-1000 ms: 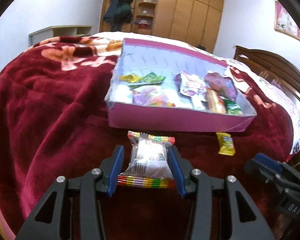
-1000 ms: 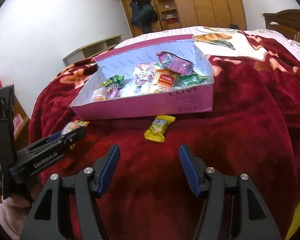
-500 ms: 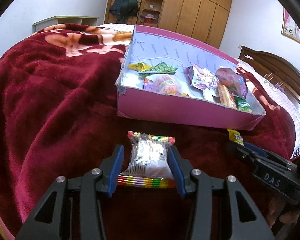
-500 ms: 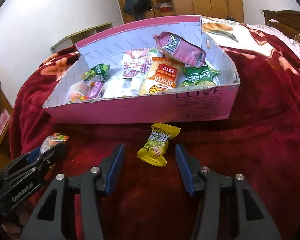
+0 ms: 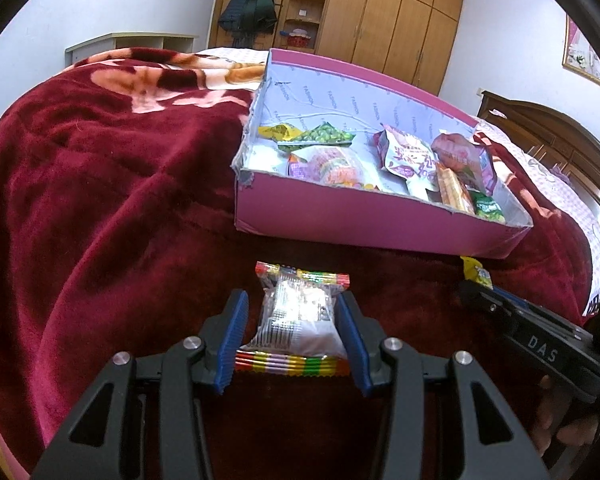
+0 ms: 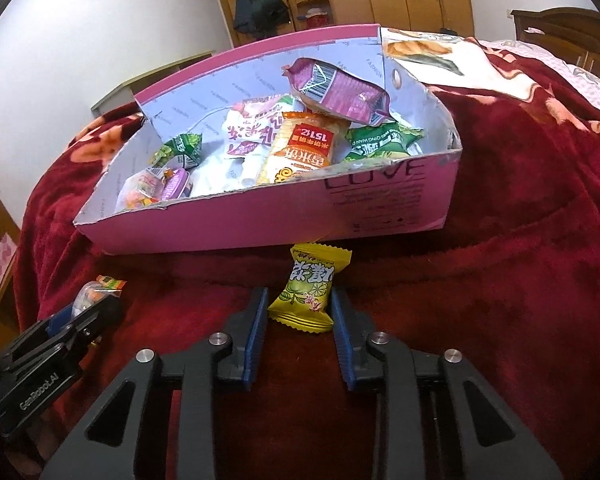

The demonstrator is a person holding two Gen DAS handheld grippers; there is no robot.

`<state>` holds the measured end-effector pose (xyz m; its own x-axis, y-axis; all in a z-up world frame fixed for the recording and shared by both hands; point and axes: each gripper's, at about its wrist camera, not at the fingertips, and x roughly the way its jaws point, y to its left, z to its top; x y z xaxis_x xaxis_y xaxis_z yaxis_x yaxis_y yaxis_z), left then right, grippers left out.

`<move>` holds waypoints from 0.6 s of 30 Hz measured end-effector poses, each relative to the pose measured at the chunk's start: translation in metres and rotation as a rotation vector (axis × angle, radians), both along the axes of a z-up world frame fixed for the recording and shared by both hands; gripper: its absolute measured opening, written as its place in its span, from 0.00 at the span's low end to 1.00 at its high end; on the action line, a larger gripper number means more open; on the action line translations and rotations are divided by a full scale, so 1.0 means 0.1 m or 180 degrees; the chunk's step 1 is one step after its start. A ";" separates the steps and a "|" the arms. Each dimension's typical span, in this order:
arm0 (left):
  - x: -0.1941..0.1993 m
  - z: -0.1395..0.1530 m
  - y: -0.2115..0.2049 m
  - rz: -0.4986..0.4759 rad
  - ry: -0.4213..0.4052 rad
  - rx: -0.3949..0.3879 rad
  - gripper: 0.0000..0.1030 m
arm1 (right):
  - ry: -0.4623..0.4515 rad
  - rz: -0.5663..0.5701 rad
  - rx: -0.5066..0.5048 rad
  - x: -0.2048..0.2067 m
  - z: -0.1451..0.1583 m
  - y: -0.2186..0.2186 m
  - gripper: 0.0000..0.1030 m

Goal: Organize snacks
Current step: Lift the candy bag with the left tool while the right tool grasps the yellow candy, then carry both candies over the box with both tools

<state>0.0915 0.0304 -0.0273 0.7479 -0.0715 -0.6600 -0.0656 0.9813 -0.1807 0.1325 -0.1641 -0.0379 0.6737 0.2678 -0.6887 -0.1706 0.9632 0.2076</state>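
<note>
So both grippers are down on the bed (image 5: 100, 208), which is covered in a dark red fleece blanket, with a pink box (image 5: 340, 216) of snacks sitting just past them toward the far side.

Left gripper (image 5: 292, 316): the jaws are partly closed and clamped on a clear snack packet (image 5: 300, 312) with rainbow-striped sealed ends. The blue pads press its two long sides, the packet sits squarely between them, and its far striped end sticks out past the fingertips toward the box. From the right wrist view you can see the same packet (image 6: 96, 292) poking out of that gripper at the left edge.

Right gripper (image 6: 300, 312): the jaws are closing around a yellow candy (image 6: 308, 288) lying on the blanket just in front of the pink box's near wall (image 6: 260, 220). The candy's lower half is between the blue pads, and both pads look right up against its edges; its top half sticks out toward the box, near it though I can't tell if it touches.

Inside the box there's a pile of other packets, green, purple, orange and white ones.
</note>
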 end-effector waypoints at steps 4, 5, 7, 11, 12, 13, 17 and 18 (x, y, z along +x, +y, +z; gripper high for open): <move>-0.01 0.01 0.00 -0.0002 -0.0019 0.0007 0.47 | -0.0014 0.0000 0.0083 -0.06 0.02 -0.04 0.31; -0.01 0.01 0.01 -0.0002 -0.0025 0.0010 0.47 | -0.0019 0.0002 0.0096 -0.08 0.03 -0.05 0.31; -0.03 0.03 0.01 -0.0003 -0.0040 0.0021 0.47 | -0.0030 0.0009 0.0127 -0.13 0.04 -0.06 0.31; -0.08 0.08 0.01 -0.0015 -0.0082 0.0012 0.47 | -0.0041 0.0033 0.0183 -0.22 0.06 -0.09 0.31; -0.10 0.09 0.01 -0.0021 -0.0092 0.0003 0.47 | -0.0045 0.0045 0.0190 -0.24 0.07 -0.09 0.31; -0.11 0.11 0.01 -0.0031 -0.0105 -0.0005 0.47 | -0.0047 0.0060 0.0196 -0.26 0.08 -0.08 0.31; -0.17 0.21 -0.03 -0.0089 -0.0186 0.0013 0.47 | -0.0064 0.0110 0.0226 -0.34 0.11 -0.07 0.31; -0.19 0.23 -0.05 -0.0103 -0.0205 0.0017 0.47 | -0.0072 0.0121 0.0232 -0.35 0.12 -0.07 0.31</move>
